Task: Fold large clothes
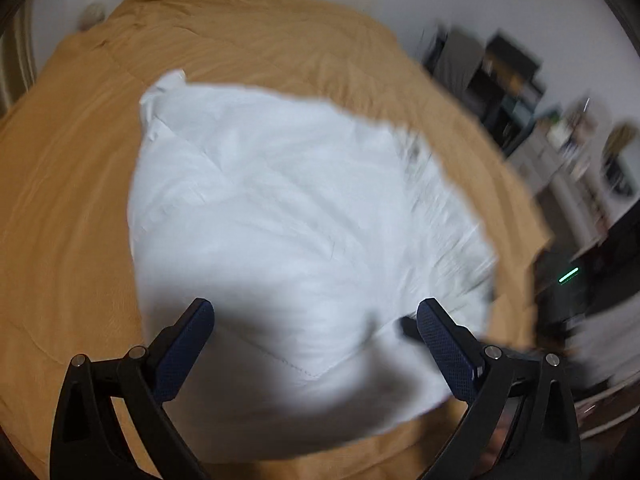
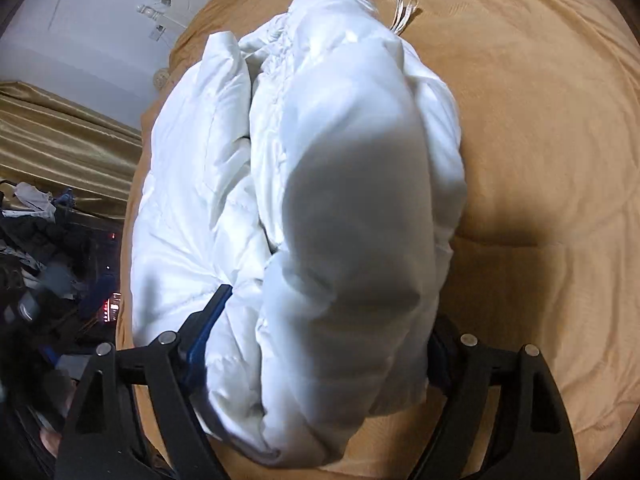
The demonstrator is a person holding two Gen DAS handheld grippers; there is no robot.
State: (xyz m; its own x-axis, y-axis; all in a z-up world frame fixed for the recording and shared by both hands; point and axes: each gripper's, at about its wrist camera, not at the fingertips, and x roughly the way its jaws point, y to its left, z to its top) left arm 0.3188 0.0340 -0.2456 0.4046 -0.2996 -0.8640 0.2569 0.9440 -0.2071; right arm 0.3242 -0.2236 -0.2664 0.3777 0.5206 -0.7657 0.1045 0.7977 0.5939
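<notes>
A large white puffy jacket (image 1: 288,216) lies on a bed with a tan cover (image 1: 64,200). In the left wrist view my left gripper (image 1: 316,320) is open, its blue-padded fingers spread above the jacket's near edge, holding nothing. In the right wrist view the jacket (image 2: 312,184) is bunched into a thick folded bundle on the tan cover (image 2: 540,160). My right gripper (image 2: 324,320) has its fingers spread wide around the near end of the bundle, with the fabric filling the gap. A blue pad (image 2: 208,320) shows on its left finger; the right pad is mostly hidden by fabric.
Dark shelves and cluttered furniture (image 1: 520,92) stand beyond the bed's right side in the left wrist view. In the right wrist view a gold curtain (image 2: 60,140) and a dark pile of clothes and gear (image 2: 44,240) are at left. A white wall (image 2: 100,20) is behind.
</notes>
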